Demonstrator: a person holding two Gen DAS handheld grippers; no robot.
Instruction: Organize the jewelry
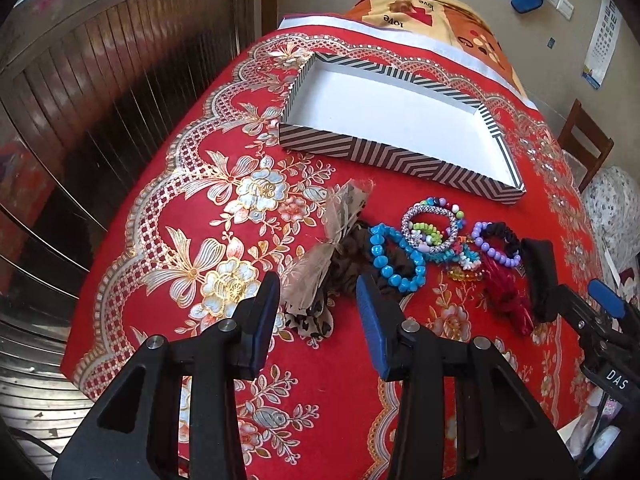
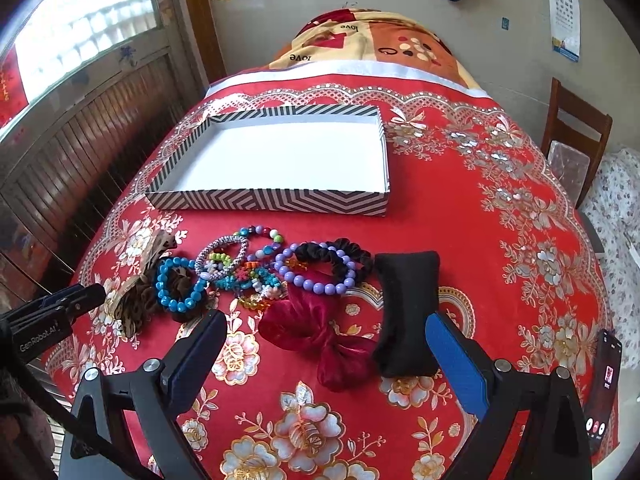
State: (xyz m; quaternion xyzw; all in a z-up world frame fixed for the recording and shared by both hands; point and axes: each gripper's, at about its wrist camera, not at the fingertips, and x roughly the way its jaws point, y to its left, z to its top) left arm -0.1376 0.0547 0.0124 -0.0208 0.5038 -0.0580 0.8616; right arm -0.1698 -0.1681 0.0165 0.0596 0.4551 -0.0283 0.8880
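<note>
A shallow box (image 1: 372, 156) with black-and-white stripes and a white, empty inside stands on the red flowered cloth. In front of it lies a heap of jewelry and hair ties: a leopard scrunchie with a tan bow (image 1: 320, 264), a blue bead bracelet (image 1: 396, 260), a purple bead bracelet (image 2: 320, 286), a black scrunchie (image 2: 340, 250), a dark red velvet bow (image 2: 332, 340) and a black cushion (image 2: 404, 312). My left gripper (image 1: 318, 300) is open just over the leopard scrunchie. My right gripper (image 2: 328, 344) is wide open above the red bow and the cushion.
A phone (image 2: 606, 384) lies at the cloth's right edge. A wooden chair (image 2: 572, 136) stands to the right, and a slatted wooden wall (image 1: 100, 100) runs along the left. A patterned blanket (image 2: 380, 40) lies beyond the box. Bare cloth stretches right of the box.
</note>
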